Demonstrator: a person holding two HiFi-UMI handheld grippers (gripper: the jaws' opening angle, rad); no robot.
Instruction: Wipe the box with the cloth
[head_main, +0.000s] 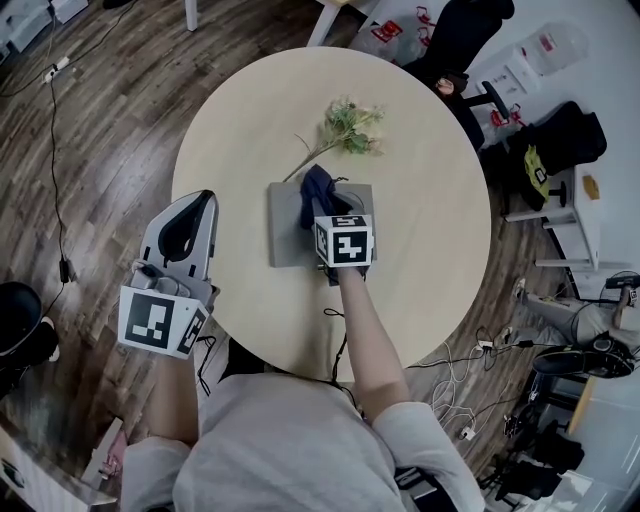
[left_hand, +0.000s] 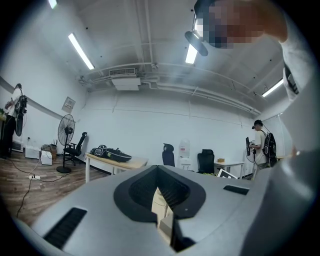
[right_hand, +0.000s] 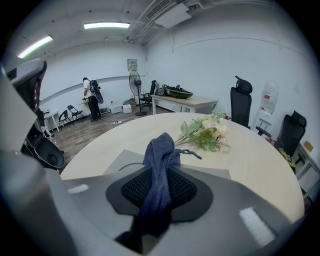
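The right tool (head_main: 333, 207) is clenched on the soft, limp cloth (right_hand: 159, 160), gripped mid-bundle so its loose end should drape onto the stiff, flat box (head_main: 285, 237) just beneath; the left tool (head_main: 203, 200), clenched on nothing, hangs aside

A round pale table (head_main: 430, 250) stands on dark wood-plank floor (head_main: 110, 120); cables (head_main: 53, 150) trail past its left edge; the walls (right_hand: 215, 60) are white; strip lights (left_hand: 80, 50) cross the ceiling; a pedestal fan (left_hand: 66, 131), a long desk (right_hand: 182, 101) and black office chairs (right_hand: 241, 102) stand along a wall.
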